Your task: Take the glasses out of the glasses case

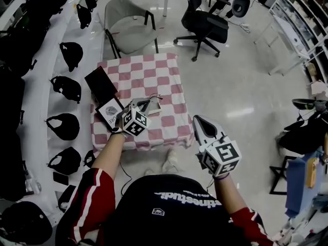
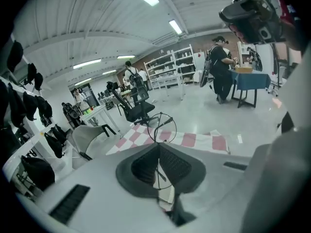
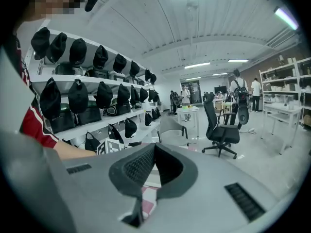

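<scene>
the checkered table (image 1: 169, 81) carries the open black glasses case (image 1: 101, 84) at its left edge. above the table's front part, the left gripper (image 1: 145, 105) has its jaws pinched on the thin wire glasses (image 2: 164, 128), clear of the case. off the table's front right corner, the right gripper (image 1: 198, 119) hangs with jaws pressed together, nothing between them.

Head camera looks steeply down, gripper cameras along their jaws — sharing the table (image 1: 148, 70).
</scene>
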`<action>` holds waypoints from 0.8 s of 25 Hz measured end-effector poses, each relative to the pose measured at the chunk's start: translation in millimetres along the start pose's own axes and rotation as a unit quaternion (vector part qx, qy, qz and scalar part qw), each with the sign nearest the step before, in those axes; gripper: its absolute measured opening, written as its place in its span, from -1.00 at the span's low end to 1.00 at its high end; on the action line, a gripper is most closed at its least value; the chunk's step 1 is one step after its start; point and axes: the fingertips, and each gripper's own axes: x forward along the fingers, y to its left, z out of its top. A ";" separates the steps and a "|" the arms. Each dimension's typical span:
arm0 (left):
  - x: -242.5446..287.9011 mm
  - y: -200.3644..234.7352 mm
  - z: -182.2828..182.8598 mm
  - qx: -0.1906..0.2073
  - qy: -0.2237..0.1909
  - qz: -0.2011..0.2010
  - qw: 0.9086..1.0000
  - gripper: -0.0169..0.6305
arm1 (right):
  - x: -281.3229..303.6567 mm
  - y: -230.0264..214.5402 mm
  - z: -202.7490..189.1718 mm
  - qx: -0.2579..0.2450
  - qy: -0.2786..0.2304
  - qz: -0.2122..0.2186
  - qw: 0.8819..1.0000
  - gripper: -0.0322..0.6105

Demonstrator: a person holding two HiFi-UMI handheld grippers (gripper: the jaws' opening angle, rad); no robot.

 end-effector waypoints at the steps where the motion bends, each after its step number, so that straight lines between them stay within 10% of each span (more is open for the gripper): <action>1: -5.8 -0.1 3.2 -0.006 -0.007 0.000 1.000 -0.91 | -2.0 2.9 1.3 -0.002 -0.002 0.000 1.000 -0.89; 20: -152.7 14.0 49.5 -0.108 -0.153 0.064 0.980 -0.91 | -20.1 60.2 27.5 -0.037 -0.029 0.022 0.999 -0.89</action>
